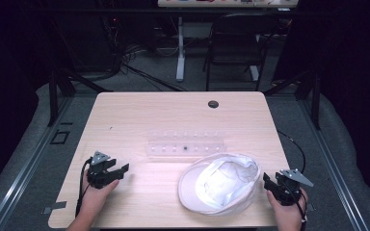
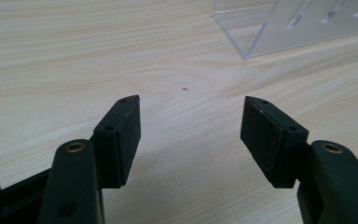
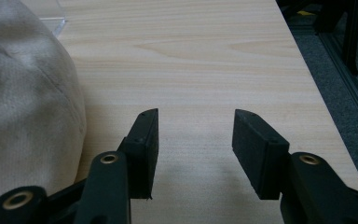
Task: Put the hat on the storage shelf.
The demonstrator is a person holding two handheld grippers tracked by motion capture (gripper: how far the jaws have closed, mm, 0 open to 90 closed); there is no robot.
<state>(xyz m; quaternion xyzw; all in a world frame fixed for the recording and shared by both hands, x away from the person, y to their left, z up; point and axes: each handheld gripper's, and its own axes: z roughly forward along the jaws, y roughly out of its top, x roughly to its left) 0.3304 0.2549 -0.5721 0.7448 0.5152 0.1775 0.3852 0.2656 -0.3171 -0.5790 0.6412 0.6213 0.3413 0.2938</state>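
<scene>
A white cap lies upside down on the wooden table, at the near right. Behind it sits a clear plastic rack, whose corner I also see in the left gripper view. My left gripper rests low at the table's near left, open, with bare wood between its pads. My right gripper hovers by the table's right edge, just right of the cap, open and holding nothing.
A dark round cable hole sits near the table's far edge. The table's right edge drops to grey floor close beside the right gripper. A chair and a desk leg stand beyond the table.
</scene>
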